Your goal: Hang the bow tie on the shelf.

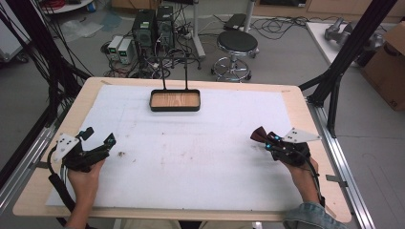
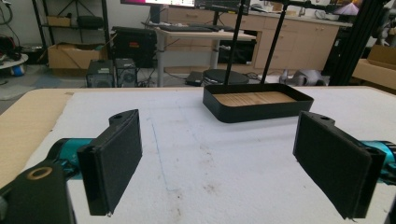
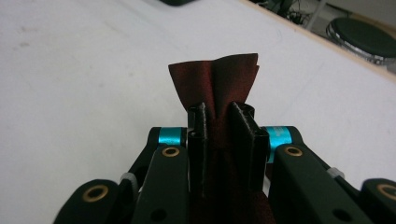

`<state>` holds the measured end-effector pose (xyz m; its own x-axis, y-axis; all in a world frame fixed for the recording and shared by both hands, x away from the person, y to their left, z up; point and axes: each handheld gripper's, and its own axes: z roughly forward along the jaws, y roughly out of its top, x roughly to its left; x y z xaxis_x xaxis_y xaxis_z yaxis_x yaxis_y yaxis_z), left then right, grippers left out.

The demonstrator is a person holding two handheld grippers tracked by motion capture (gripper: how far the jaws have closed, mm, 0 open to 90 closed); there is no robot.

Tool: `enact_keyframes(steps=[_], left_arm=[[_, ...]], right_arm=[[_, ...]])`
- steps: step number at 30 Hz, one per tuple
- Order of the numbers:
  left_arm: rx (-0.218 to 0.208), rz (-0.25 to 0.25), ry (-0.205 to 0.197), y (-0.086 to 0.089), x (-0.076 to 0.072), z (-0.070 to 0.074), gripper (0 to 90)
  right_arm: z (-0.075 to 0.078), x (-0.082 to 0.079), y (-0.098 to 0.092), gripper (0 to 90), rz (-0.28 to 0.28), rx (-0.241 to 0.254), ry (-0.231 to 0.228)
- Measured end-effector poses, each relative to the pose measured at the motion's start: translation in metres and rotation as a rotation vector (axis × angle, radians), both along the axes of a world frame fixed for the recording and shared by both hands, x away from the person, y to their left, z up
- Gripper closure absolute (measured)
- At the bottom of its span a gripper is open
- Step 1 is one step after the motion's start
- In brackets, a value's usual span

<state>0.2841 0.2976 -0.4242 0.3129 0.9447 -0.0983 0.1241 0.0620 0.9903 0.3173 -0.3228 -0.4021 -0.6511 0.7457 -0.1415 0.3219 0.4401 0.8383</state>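
The table (image 1: 296,102), a pale wooden top with rounded corners, carried a white mat (image 1: 200,157) that covered nearly all of it and bore faint brownish smudges near its middle. At the far edge of the mat, about midway across, sat a black tray (image 1: 175,109) with a wooden floor, two thin black rods rising from its back wall. Beyond the table a round black stool (image 1: 237,43) stood on the floor among cables and computer cases.

The left gripper (image 1: 98,136) rested low at the left edge of the mat, held in the person's left hand (image 1: 86,174), well apart from the tray. In the left gripper view its fingers (image 2: 116,158) stood spread wide with only bare mat between them, and the tray lay ahead, slightly to the right.

The right gripper (image 1: 262,138) hung over the right side of the mat, held by the right hand (image 1: 301,171) with a denim cuff at the wrist. Its fingers (image 3: 198,140) were pressed together, pinching a dark red cloth (image 3: 217,79). In the right gripper view the cloth ran up between the pads and fanned out in folds beyond the fingertips. In the high view it showed as a small dark bunch at the gripper's tip, pointing toward the middle of the table.
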Motion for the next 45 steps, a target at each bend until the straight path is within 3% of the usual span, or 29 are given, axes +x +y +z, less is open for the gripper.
enact_keyframes(steps=[13, 24, 25, 26, 27, 29, 32, 45], left_arm=[[0.000, -0.002, 0.003, 0.000, 0.000, 0.000, 15.9], [-0.006, -0.007, 0.005, -0.001, 0.003, -0.001, 15.9], [-0.008, -0.010, 0.005, -0.001, 0.003, -0.002, 15.9], [-0.008, -0.010, 0.006, -0.001, 0.003, -0.002, 15.9], [-0.008, -0.010, 0.006, -0.001, 0.003, -0.002, 15.9], [-0.006, -0.014, 0.006, -0.002, 0.005, -0.002, 15.9], [-0.006, -0.020, 0.010, -0.002, 0.006, -0.003, 15.9], [-0.001, -0.043, 0.009, -0.006, 0.009, -0.005, 15.9]], right_arm=[[0.041, 0.016, 0.036, 76.3, 0.059, 0.025, -0.075], [0.064, 0.045, 0.074, 76.3, 0.095, 0.038, -0.070], [0.066, 0.050, 0.077, 76.2, 0.103, 0.027, -0.097], [0.067, 0.053, 0.081, 76.2, 0.108, 0.035, -0.086], [0.068, 0.055, 0.082, 76.2, 0.108, 0.030, -0.106], [0.072, 0.061, 0.091, 76.2, 0.106, 0.048, -0.073], [0.075, 0.070, 0.098, 76.2, 0.125, 0.067, -0.097], [0.087, 0.108, 0.127, 76.2, 0.167, 0.086, -0.070]])
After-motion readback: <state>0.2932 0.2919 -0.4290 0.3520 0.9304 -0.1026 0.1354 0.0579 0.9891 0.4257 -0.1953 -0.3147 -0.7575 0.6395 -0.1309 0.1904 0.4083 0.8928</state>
